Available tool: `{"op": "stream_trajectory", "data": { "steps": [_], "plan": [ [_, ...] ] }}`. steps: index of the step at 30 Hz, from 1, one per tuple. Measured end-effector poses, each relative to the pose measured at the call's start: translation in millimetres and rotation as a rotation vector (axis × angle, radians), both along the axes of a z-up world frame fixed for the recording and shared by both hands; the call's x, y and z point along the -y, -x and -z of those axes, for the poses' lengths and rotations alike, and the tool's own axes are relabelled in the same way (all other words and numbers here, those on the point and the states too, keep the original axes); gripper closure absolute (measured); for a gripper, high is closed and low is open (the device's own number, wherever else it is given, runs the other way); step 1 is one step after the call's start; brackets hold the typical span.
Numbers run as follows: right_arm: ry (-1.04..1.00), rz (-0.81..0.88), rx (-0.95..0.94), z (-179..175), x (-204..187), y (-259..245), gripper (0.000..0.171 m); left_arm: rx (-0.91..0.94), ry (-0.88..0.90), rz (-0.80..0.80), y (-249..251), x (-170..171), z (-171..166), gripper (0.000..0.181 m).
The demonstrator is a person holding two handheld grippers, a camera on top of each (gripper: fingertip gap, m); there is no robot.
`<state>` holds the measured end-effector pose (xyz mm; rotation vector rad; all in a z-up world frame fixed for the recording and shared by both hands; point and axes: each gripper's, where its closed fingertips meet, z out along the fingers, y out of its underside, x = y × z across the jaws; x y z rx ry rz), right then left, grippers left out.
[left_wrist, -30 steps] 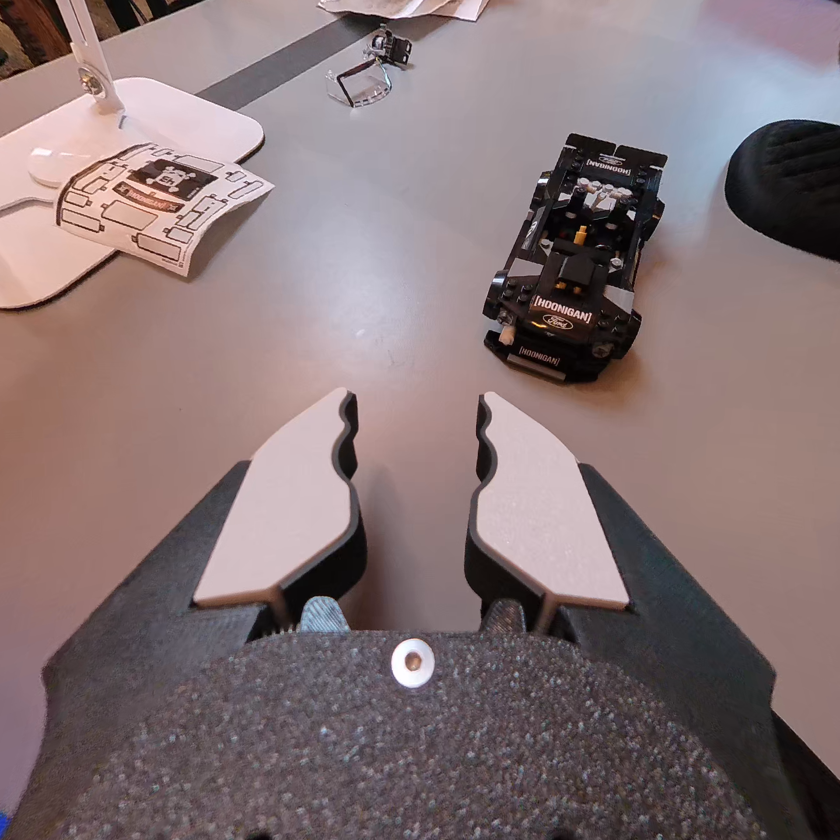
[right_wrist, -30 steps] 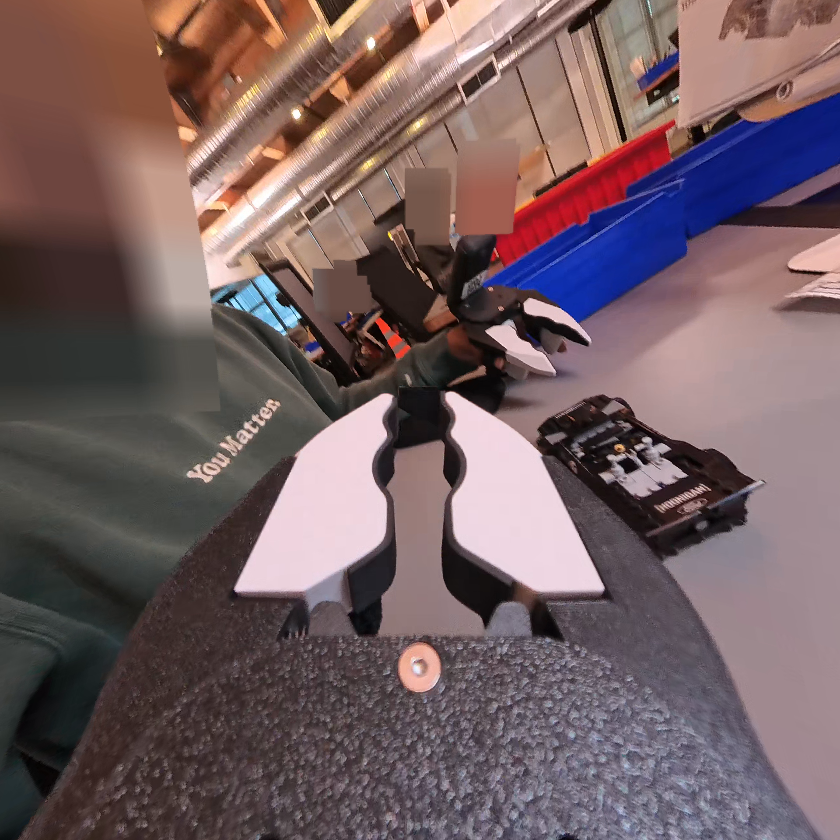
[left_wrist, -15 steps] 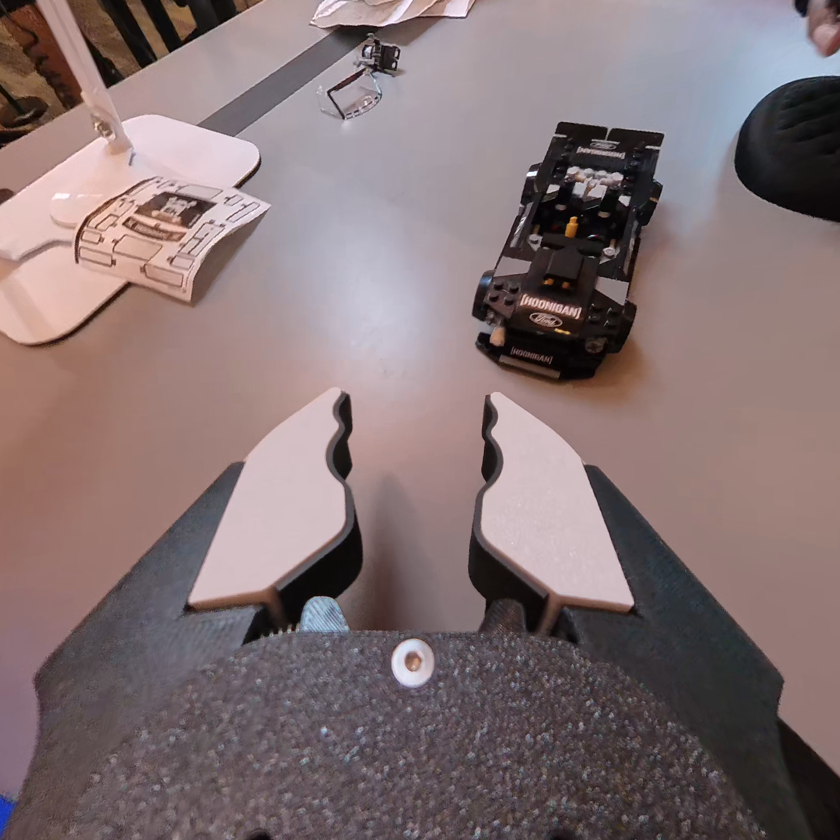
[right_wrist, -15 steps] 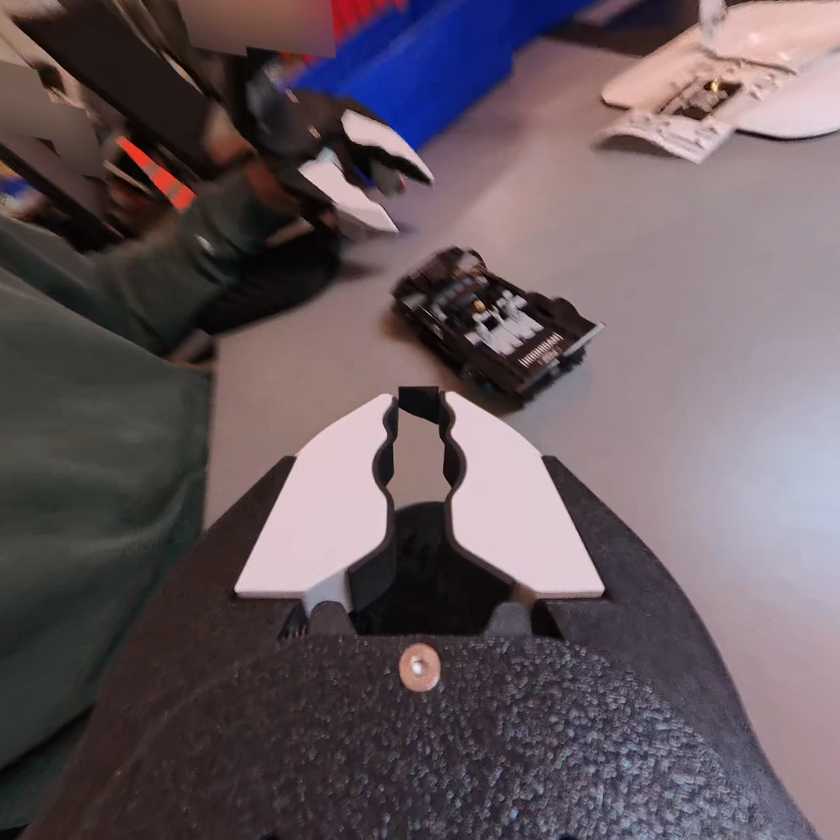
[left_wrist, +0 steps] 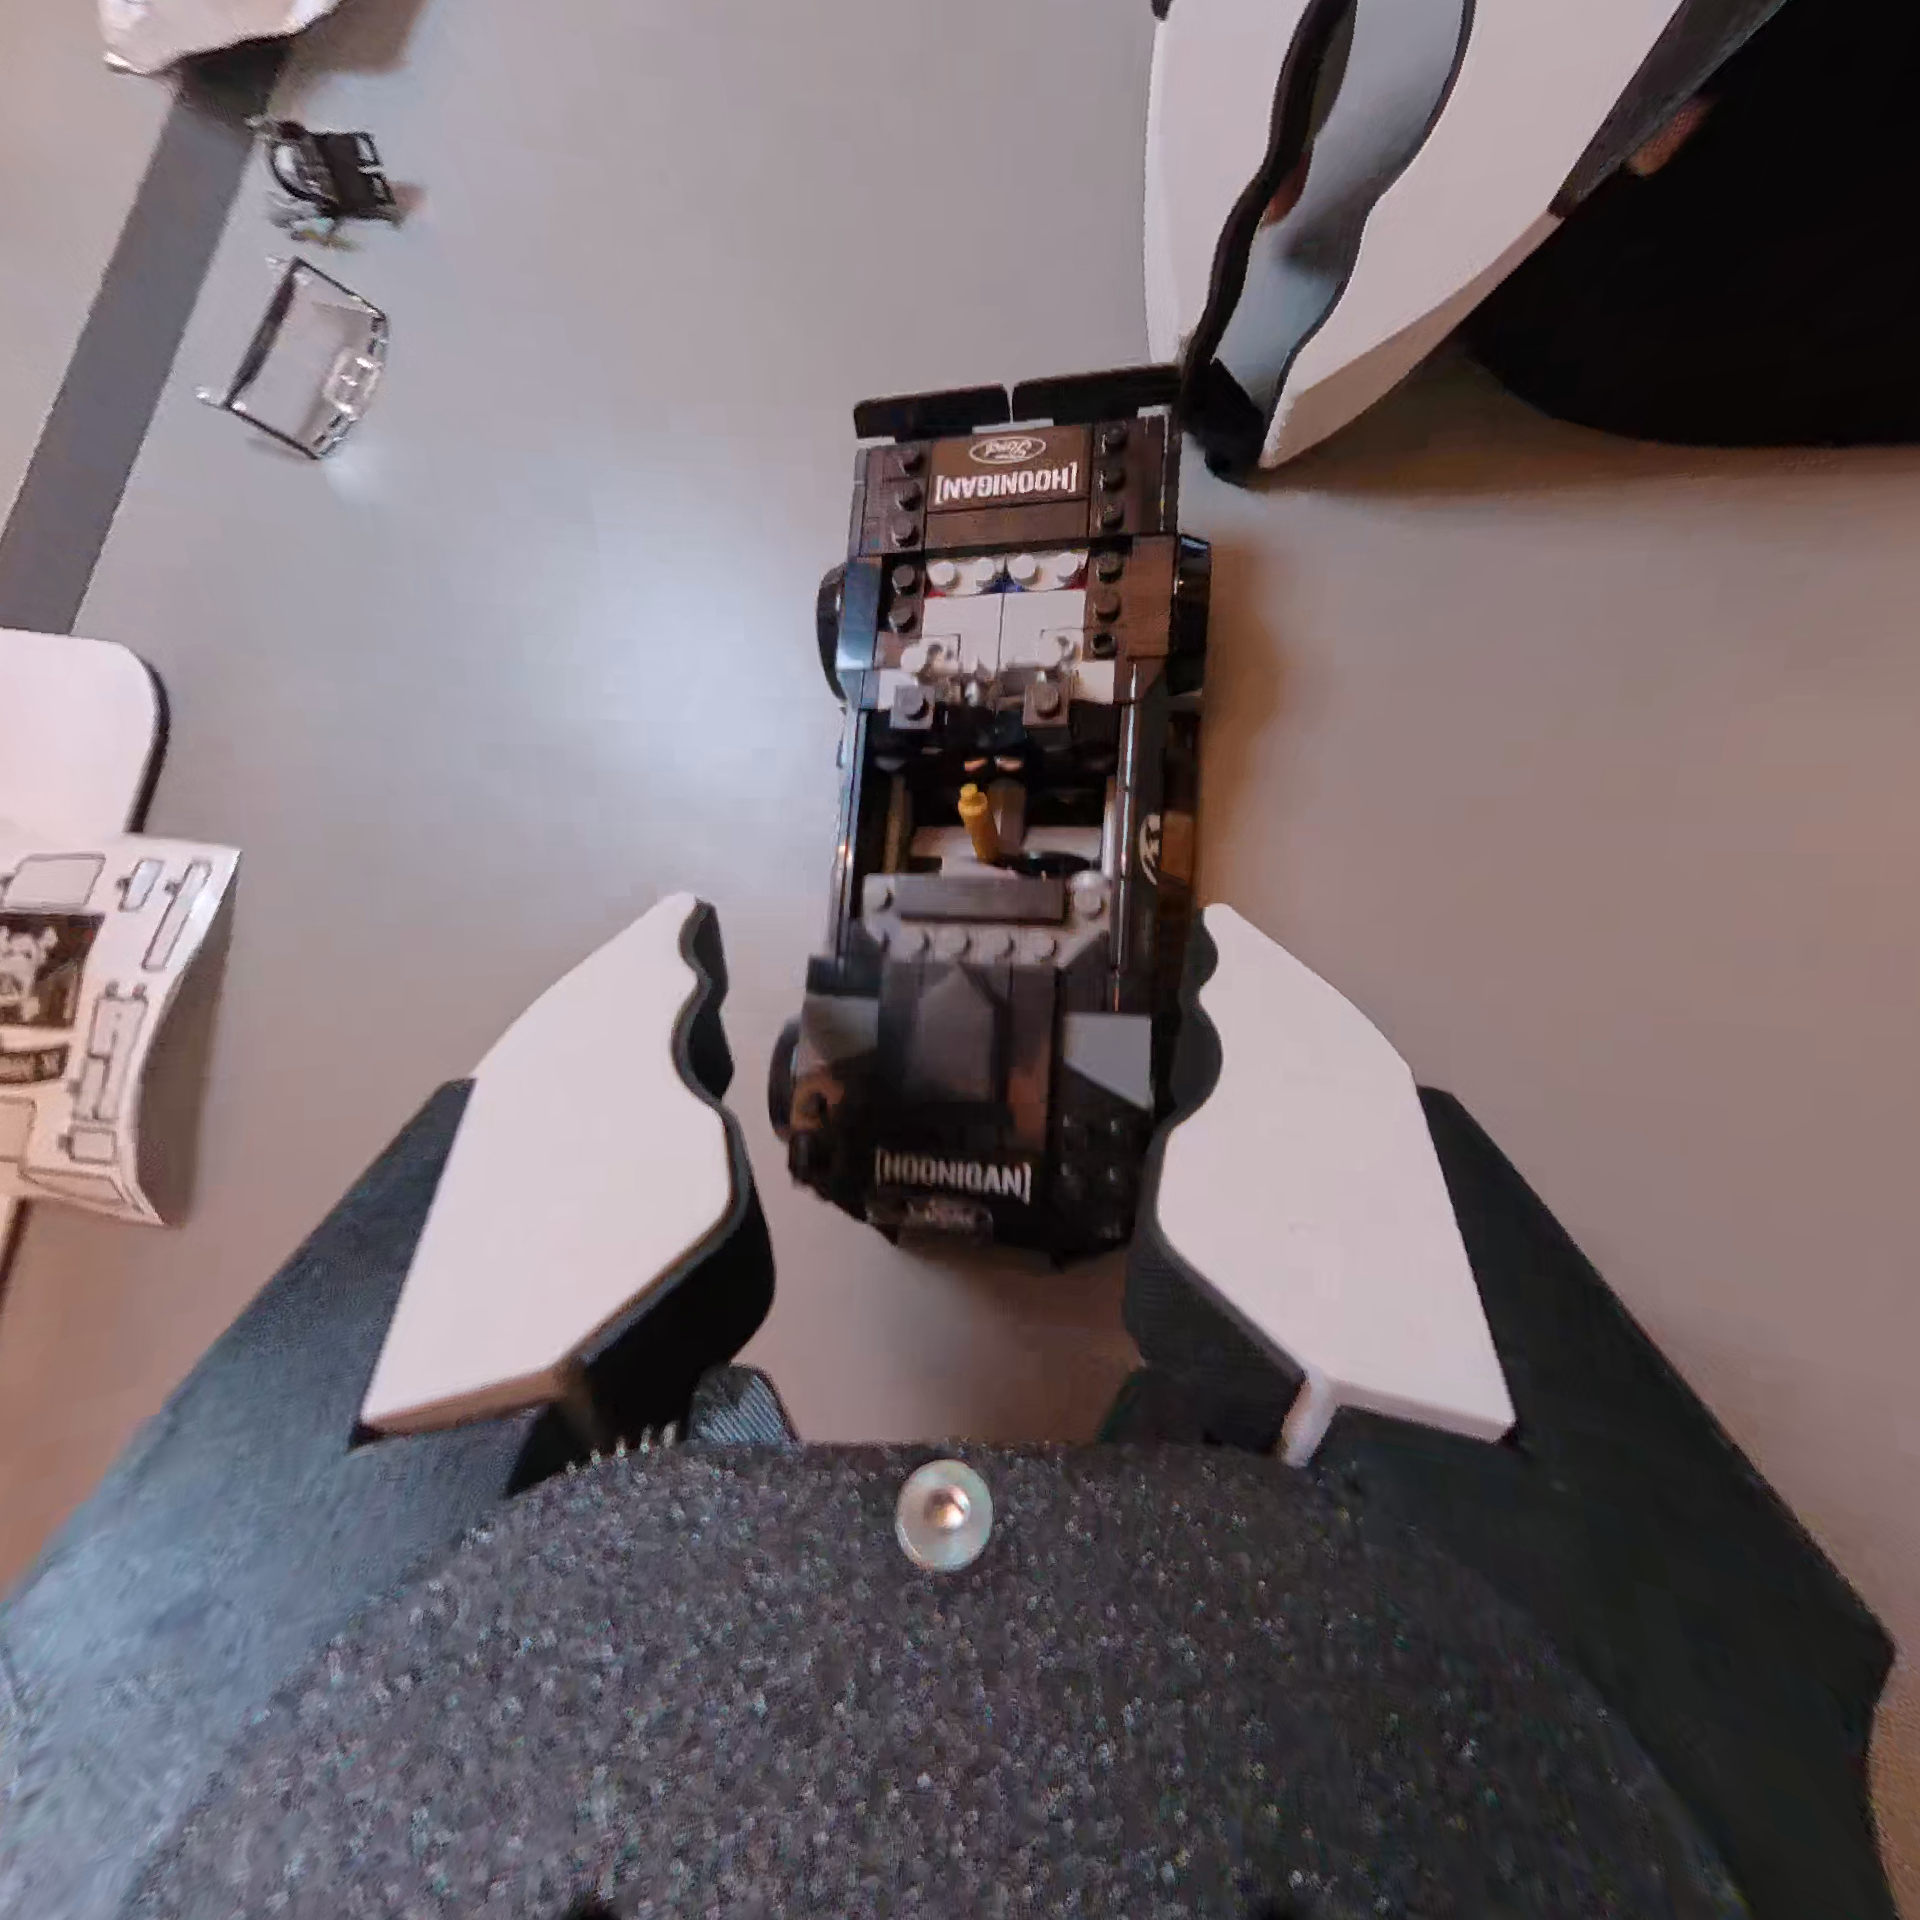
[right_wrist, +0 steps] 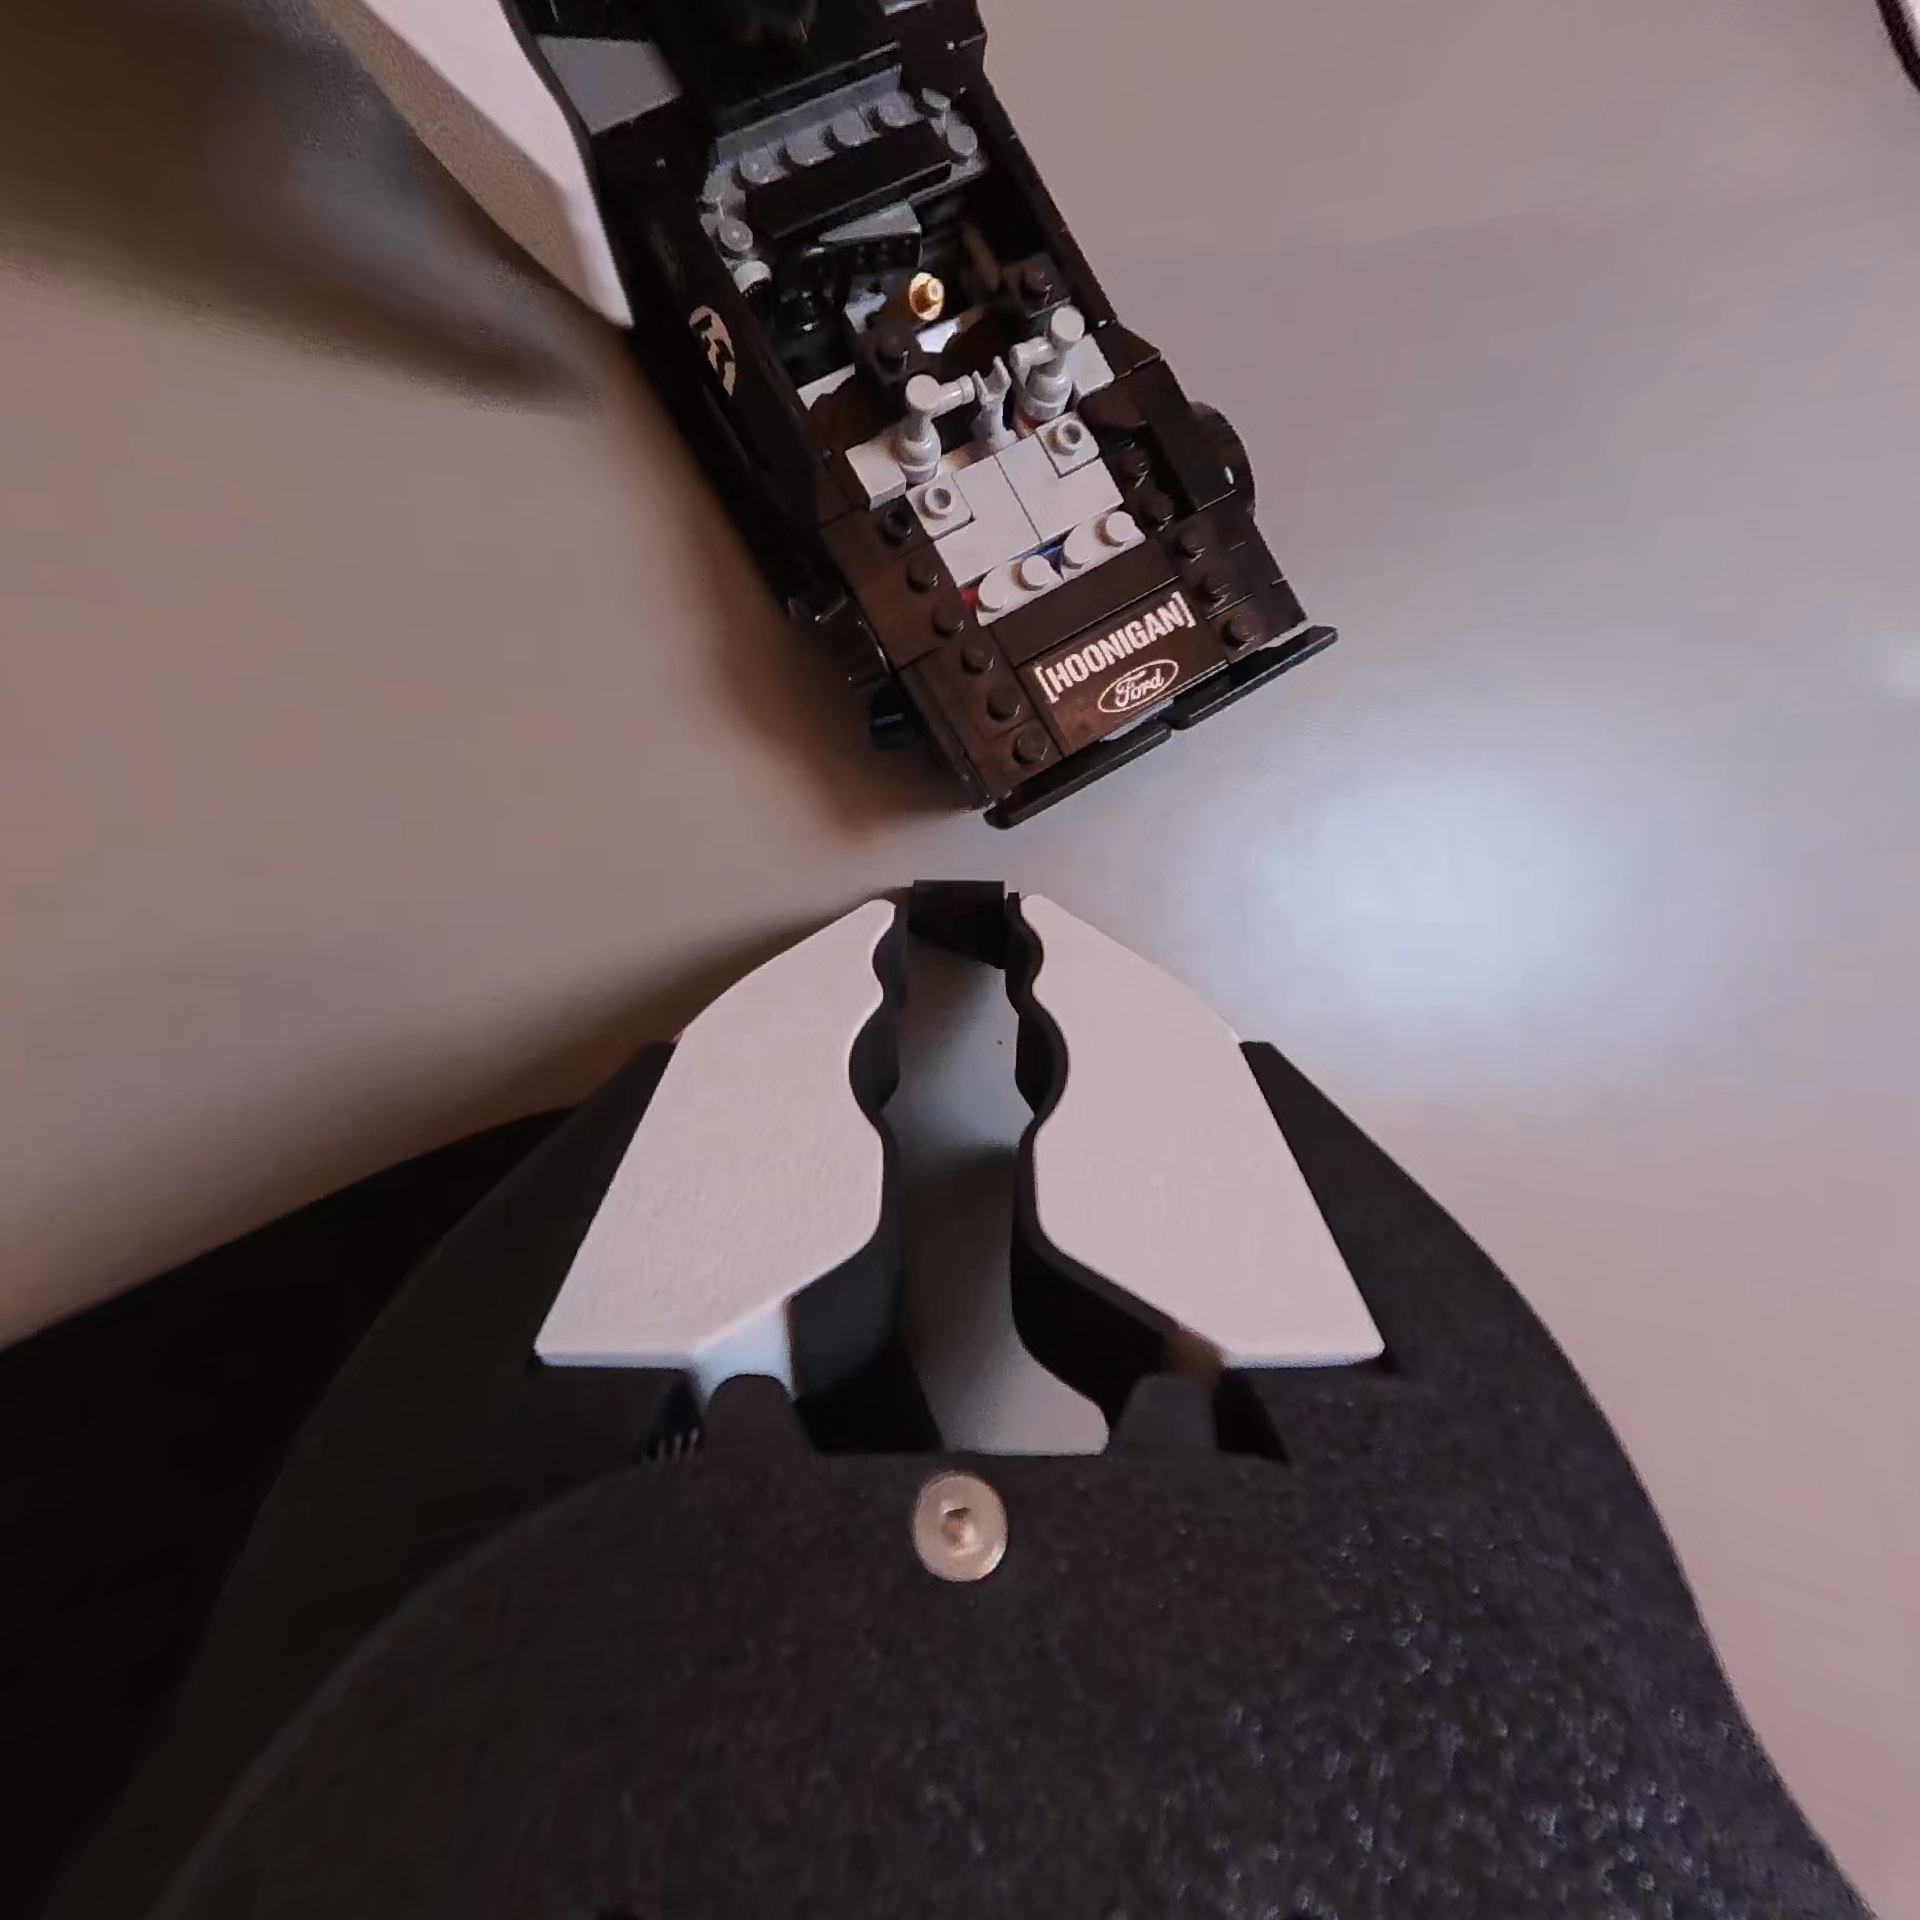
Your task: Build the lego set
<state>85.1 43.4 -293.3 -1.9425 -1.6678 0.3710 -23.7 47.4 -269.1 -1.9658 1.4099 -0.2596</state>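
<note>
A black Lego car (left_wrist: 997,727) with an open grey-studded cockpit stands on the grey table; it also shows in the right wrist view (right_wrist: 966,416). My left gripper (left_wrist: 951,925) is open wide, one finger on each side of the car's front end. My right gripper (right_wrist: 958,904) is shut on a small black Lego piece (right_wrist: 958,920) and hovers just behind the car's rear. In the left wrist view the right gripper (left_wrist: 1226,436) sits at the car's far right rear corner.
A clear windscreen piece (left_wrist: 301,358) and a small black assembly (left_wrist: 327,171) lie at the far left. A sticker sheet (left_wrist: 94,1029) and a white stand base (left_wrist: 73,727) are at the left edge. A black rounded object (left_wrist: 1714,343) is at the far right. The left gripper's tips are roughly 12 cm from the right gripper's.
My left gripper moved forward over the car and opened wider around its front. My right gripper swung down to the car's rear, still holding the black piece.
</note>
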Motion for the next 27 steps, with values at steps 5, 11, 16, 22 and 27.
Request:
{"op": "stream_trajectory", "data": {
  "steps": [5, 11, 16, 22, 27],
  "plan": [
    [0.032, -0.03, -0.038, 0.7, -4.3, -4.1, 0.153, -0.196, 0.088, 0.058, -19.1, -5.8, 17.1, 0.089],
    [0.056, -0.085, -0.121, -1.8, -2.4, -6.4, 0.15, -0.299, 0.238, 0.159, -16.8, 1.1, 27.5, 0.103],
    [0.108, -0.123, -0.177, -6.1, 0.4, -9.1, 0.144, -0.352, 0.235, 0.315, -0.2, 0.1, 28.4, 0.104],
    [0.16, -0.075, -0.271, -20.6, -0.8, -36.2, 0.138, -0.439, 0.234, 0.49, 18.4, -9.1, 30.1, 0.104],
    [0.153, 0.023, -0.265, -16.3, -12.6, -66.3, 0.138, -0.532, 0.227, 0.602, 27.0, -21.5, 31.1, 0.104]
  ]
}}
